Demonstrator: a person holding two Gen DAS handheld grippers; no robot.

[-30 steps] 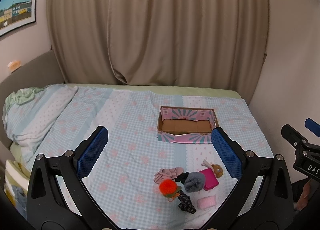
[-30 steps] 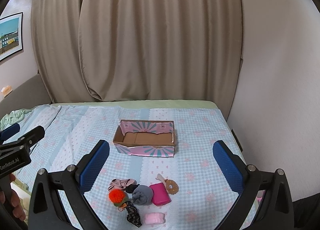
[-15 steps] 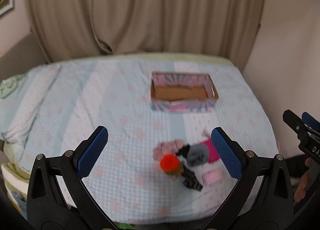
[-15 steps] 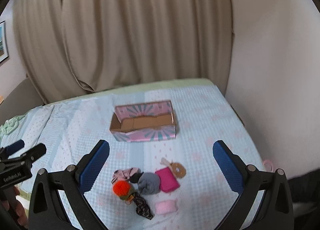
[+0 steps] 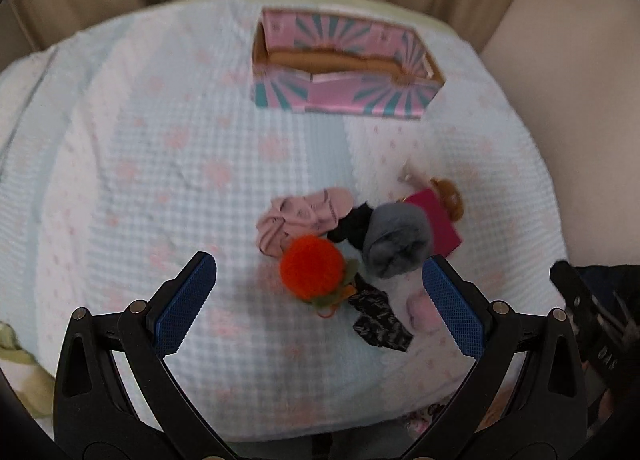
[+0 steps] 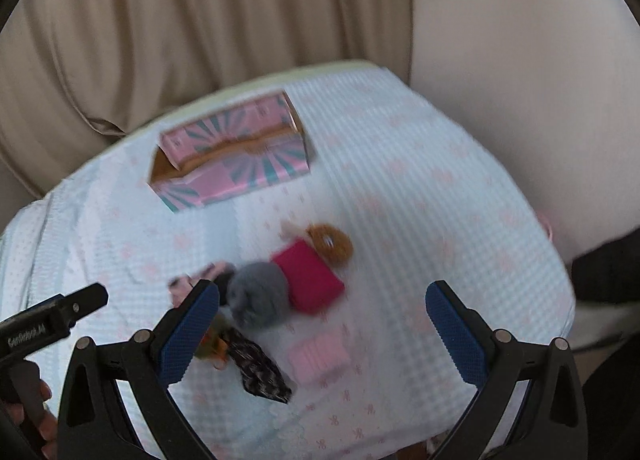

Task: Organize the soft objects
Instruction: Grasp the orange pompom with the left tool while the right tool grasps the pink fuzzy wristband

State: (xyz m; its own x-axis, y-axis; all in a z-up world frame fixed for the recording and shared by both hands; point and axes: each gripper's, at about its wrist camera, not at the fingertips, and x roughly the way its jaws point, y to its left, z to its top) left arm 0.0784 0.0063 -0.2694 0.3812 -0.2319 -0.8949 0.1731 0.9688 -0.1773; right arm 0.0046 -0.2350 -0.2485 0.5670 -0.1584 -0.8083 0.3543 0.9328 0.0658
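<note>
A cluster of soft things lies on the bed: an orange pompom [image 5: 311, 268], a grey rolled sock [image 5: 398, 240] [image 6: 259, 294], a pink cloth [image 5: 302, 216], a magenta pouch [image 5: 438, 220] [image 6: 310, 278], a brown plush [image 6: 332, 242], a black patterned cloth [image 5: 378, 318] [image 6: 260, 370] and a pale pink pad [image 6: 320, 354]. An open pink and teal box [image 5: 344, 94] [image 6: 236, 176] stands behind them. My left gripper [image 5: 320, 288] is open above the pompom. My right gripper [image 6: 322, 320] is open above the pad and pouch. Both are empty.
The bed [image 5: 160, 164] has a light blue checked cover. Beige curtains [image 6: 200, 20] hang behind it and a plain wall [image 6: 520, 60] stands on the right. The bed's front edge [image 5: 320, 428] is close below the grippers.
Both grippers have moved forward and tilted down toward the cluster, which now looks larger and sits between the fingers. The objects have not moved.
</note>
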